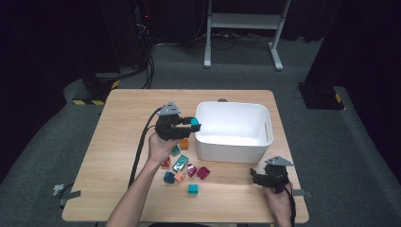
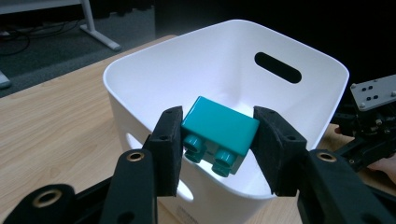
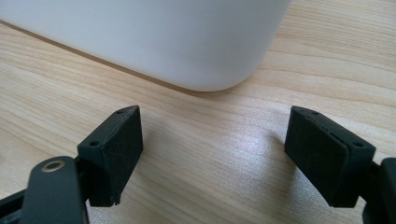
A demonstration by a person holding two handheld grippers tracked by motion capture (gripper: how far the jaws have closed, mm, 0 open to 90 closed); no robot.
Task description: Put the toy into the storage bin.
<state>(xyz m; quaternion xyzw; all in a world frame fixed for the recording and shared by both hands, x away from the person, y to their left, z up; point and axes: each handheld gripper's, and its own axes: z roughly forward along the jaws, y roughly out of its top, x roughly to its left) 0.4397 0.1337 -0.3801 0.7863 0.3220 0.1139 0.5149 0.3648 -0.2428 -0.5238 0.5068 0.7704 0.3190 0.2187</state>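
The left gripper (image 2: pixel 217 140) has a teal toy brick (image 2: pixel 219 133) pinched between its fingers (image 2: pixel 170 140), studs facing down toward the camera side, and it hangs at the near left rim of the white plastic bin (image 1: pixel 265 120). From the left gripper view the brick sits just over the rim, with the bin's bare floor beyond it. So the step in hand looks like the carry: one brick lifted clear of the pile and brought to the bin for dropping.

I'd judge the next move calls for a little more reach over the wall, so the brick is well inside, and then spreading the fingers to let it fall.

The left forearm stretches up from the table's near edge, hand wrapped around the gripper body, which points level toward the bin. The remaining bricks (image 1: pixel 182 165), orange, red, blue, magenta, teal, lie scattered on the table (image 1: pixel 123 142) just beside the bin's front left corner.

The right gripper (image 1: pixel 265 178) rests low near the table's front right corner, its fingers (image 3: pixel 114 149) spread wide with nothing between them, aimed at the bin's lower corner.
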